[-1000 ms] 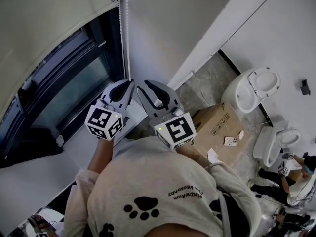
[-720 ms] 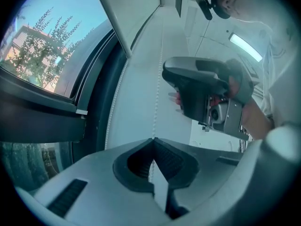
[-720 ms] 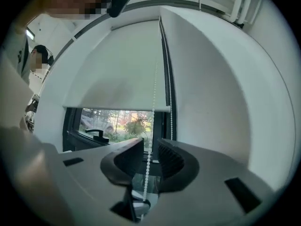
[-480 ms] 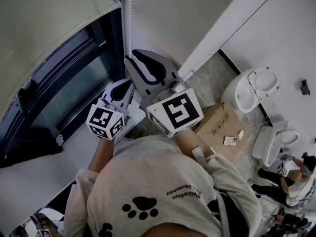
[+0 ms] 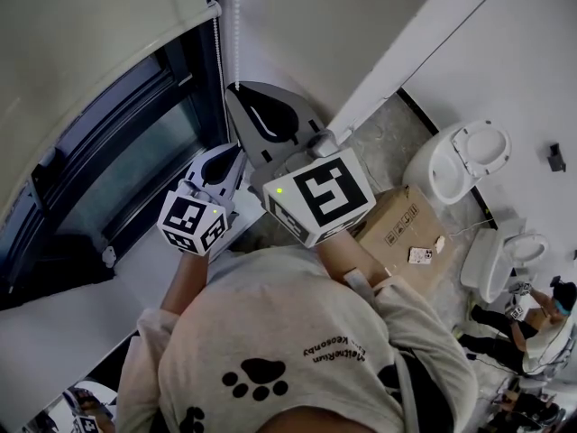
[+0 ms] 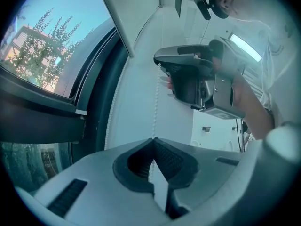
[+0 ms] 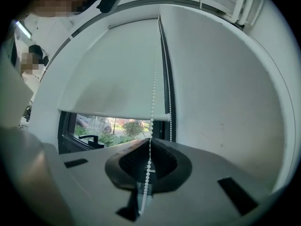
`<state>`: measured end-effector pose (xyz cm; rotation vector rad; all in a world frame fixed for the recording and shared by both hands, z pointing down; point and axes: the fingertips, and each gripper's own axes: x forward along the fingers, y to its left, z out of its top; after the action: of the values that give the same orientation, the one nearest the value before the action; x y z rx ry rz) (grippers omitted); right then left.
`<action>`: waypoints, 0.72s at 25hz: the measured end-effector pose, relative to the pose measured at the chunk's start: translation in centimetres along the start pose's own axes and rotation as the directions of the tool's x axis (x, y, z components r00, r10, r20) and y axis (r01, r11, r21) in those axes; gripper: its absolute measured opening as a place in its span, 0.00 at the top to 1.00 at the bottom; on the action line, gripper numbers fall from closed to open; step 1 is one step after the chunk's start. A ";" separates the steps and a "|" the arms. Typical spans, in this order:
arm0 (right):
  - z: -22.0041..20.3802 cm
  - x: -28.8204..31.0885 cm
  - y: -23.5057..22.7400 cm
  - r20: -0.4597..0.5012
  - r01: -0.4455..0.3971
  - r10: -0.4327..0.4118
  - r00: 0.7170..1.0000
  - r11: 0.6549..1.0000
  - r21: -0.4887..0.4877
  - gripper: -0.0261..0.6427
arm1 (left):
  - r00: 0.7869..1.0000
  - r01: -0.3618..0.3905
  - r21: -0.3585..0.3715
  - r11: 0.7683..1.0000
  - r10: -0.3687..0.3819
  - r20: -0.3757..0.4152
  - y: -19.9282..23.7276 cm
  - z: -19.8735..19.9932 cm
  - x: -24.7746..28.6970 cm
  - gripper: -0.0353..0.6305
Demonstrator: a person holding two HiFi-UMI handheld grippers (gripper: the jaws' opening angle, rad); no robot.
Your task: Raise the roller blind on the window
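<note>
**Chain (image 7: 152, 106) clamped by both grippers**

Left gripper (image 6: 153, 139) is closed on the chain. Right gripper (image 7: 150, 139) is closed on it higher up. Blind (image 7: 113, 79) covers the upper window (image 5: 135, 152), leaving its lower strip exposed

Matt cloth blind (image 7: 113, 74), plastic bead chain (image 7: 153, 108)

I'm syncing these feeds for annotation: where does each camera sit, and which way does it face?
Head view: on the person's head, facing steeply down at the window, left tool and right tool; the shirt shows.
Left gripper view: on the left tool, facing up the wall; its jaws shut on the bead chain; right tool and hand above.
Right gripper view: on the right tool, facing up at the roller blind; of the person, only its jaws show, closing on the bead chain.
Shared: both gripper views show the bead chain and window.
</note>
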<state>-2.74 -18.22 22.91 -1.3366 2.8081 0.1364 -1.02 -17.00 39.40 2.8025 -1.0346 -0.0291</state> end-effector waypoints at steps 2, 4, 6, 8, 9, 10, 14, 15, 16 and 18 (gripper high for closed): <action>0.1 -0.1 0.0 0.015 0.004 -0.004 1.000 1.000 -0.005 0.94 | 1.000 -0.007 0.007 1.000 0.007 0.005 0.1 0.1 0.0 0.94; 0.1 -0.2 -0.1 0.028 0.017 -0.016 0.999 1.000 -0.020 0.94 | 1.000 -0.011 0.009 1.000 0.011 0.007 0.2 0.1 0.0 0.94; -0.4 -0.2 -0.2 0.018 0.025 -0.025 1.000 0.999 -0.026 0.94 | 1.000 -0.012 0.017 1.000 0.013 -0.008 0.2 -0.4 0.2 0.94; -1.6 -0.2 -0.3 -0.005 0.027 -0.027 1.000 1.000 -0.012 0.94 | 0.999 -0.019 0.024 1.000 0.019 -0.032 0.2 -1.5 0.2 0.94; -2.3 -0.2 -0.3 -0.017 0.026 -0.026 1.000 1.000 -0.001 0.94 | 0.999 -0.022 0.020 1.000 0.023 -0.045 0.3 -2.3 0.1 0.94; -3.1 -0.2 -0.3 -0.026 0.027 -0.027 0.999 1.000 0.008 0.94 | 0.998 -0.026 0.013 1.000 0.027 -0.057 0.5 -3.0 0.0 0.94; -5.6 -0.4 0.2 -0.048 0.035 -0.033 0.998 0.999 0.022 0.94 | 0.995 -0.051 0.022 0.998 0.053 -0.084 1.2 -5.4 -0.4 0.94; -6.1 -0.5 0.4 -0.053 0.036 -0.035 0.998 0.999 0.024 0.94 | 0.995 -0.053 0.029 0.998 0.055 -0.087 1.2 -6.0 -0.4 0.94; -6.6 -0.6 0.5 -0.057 0.039 -0.038 0.998 0.999 0.021 0.94 | 0.995 -0.051 0.037 0.998 0.054 -0.087 1.2 -6.4 -0.4 0.94; -7.3 -0.9 0.7 -0.060 0.048 -0.048 0.997 0.999 0.006 0.94 | 0.995 -0.044 0.058 0.997 0.049 -0.090 1.0 -7.1 -0.3 0.94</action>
<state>-2.61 -17.81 30.26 -1.4283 2.8189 0.0859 -1.40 -16.60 46.60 2.7981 -1.0953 0.1339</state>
